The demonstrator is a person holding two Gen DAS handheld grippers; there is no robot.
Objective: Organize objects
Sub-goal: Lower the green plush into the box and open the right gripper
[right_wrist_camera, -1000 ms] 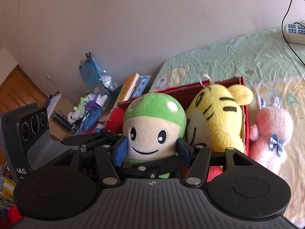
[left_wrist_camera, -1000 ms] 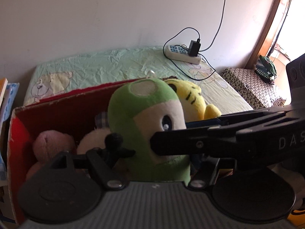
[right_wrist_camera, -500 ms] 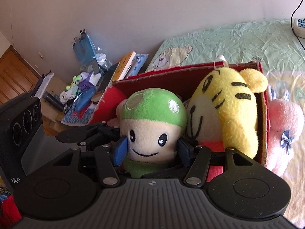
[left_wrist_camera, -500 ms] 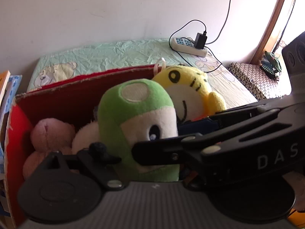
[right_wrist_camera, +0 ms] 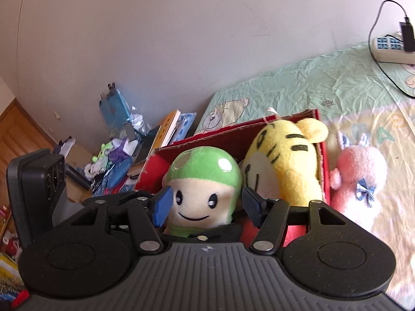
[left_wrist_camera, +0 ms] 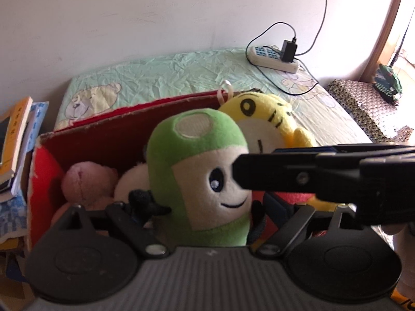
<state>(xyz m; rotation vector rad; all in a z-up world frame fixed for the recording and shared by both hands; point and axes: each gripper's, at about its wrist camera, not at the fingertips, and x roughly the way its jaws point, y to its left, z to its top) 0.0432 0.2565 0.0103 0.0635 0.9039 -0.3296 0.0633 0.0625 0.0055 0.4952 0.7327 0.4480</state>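
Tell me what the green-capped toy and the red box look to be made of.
Green-capped toy: soft plush fabric, matte and fuzzy, judging by its napped surface, stitched smile and rounded stuffed shape. Red box: probably cardboard with a red printed or paper-covered face; its top rim shows a raw, brownish, slightly frayed edge, and the walls look thin and stiff. The finish looks matte, but the light leaves that open.

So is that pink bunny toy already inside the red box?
No, the pink bunny lies on the bedsheet just outside the red box, beside its wall.
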